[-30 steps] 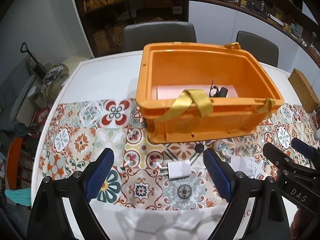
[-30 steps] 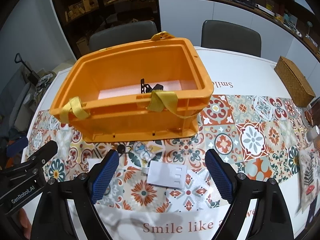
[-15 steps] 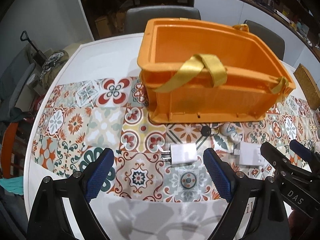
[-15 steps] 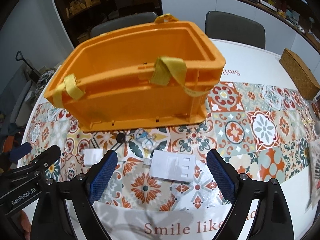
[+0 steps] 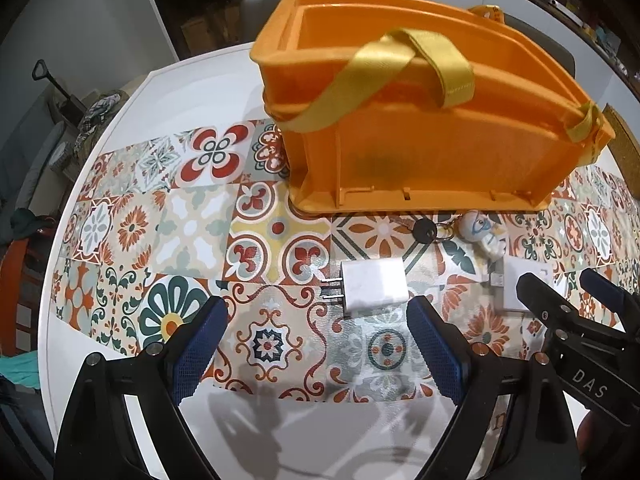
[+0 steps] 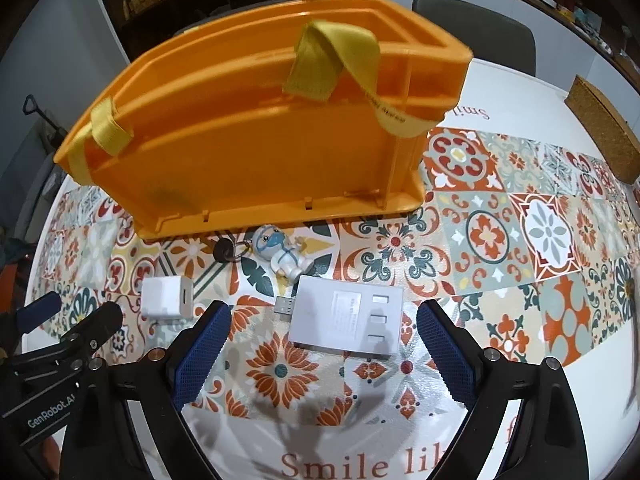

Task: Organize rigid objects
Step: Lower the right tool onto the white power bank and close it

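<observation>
An orange plastic crate (image 5: 420, 152) (image 6: 256, 148) with yellow straps stands on the tiled mat. In front of it lie a white plug charger (image 5: 374, 288) (image 6: 168, 297), a white USB hub (image 6: 348, 322) (image 5: 524, 286), and a small white figurine keychain (image 5: 486, 236) (image 6: 282, 254) with a black key (image 5: 425, 231). My left gripper (image 5: 316, 352) is open, low over the mat, just short of the charger. My right gripper (image 6: 322, 354) is open, its fingers on either side of the hub's near edge. The crate's inside is hidden.
The round white table (image 5: 132, 96) carries a patterned tile mat (image 5: 192, 236). A woven brown box (image 6: 604, 136) sits at the far right. Grey chairs (image 6: 480, 36) stand behind the table. Each gripper shows in the other's view, close beside it.
Both grippers have dropped lower and moved forward toward the items in front of the crate. The crate's inside has gone out of sight. Both jaws stay open.
</observation>
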### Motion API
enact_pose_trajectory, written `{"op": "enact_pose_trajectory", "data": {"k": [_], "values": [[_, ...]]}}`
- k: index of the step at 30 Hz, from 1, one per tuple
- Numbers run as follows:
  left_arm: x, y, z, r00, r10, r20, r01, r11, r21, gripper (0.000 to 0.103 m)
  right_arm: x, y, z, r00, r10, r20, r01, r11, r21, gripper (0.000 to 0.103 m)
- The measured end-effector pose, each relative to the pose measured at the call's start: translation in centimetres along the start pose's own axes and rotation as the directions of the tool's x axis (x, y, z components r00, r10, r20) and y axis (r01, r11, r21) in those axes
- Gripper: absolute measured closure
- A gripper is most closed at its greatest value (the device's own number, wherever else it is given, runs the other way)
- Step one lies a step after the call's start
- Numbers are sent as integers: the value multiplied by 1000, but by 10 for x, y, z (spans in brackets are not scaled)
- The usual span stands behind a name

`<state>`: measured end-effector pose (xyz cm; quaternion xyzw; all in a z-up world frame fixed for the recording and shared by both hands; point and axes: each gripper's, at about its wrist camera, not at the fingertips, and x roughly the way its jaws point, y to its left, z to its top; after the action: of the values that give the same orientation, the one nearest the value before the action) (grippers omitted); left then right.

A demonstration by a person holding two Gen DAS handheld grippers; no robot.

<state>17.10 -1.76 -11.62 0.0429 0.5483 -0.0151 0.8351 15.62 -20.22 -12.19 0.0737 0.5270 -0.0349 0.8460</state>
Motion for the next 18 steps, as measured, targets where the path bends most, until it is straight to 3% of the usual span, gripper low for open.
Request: {"op": "enact_pose_trajectory", "data": {"k": [18], "values": [[30, -6, -5, 1000, 0, -16, 1, 1000, 11, 11, 46, -7, 0, 998, -3, -66, 6, 999, 42, 9]]}}
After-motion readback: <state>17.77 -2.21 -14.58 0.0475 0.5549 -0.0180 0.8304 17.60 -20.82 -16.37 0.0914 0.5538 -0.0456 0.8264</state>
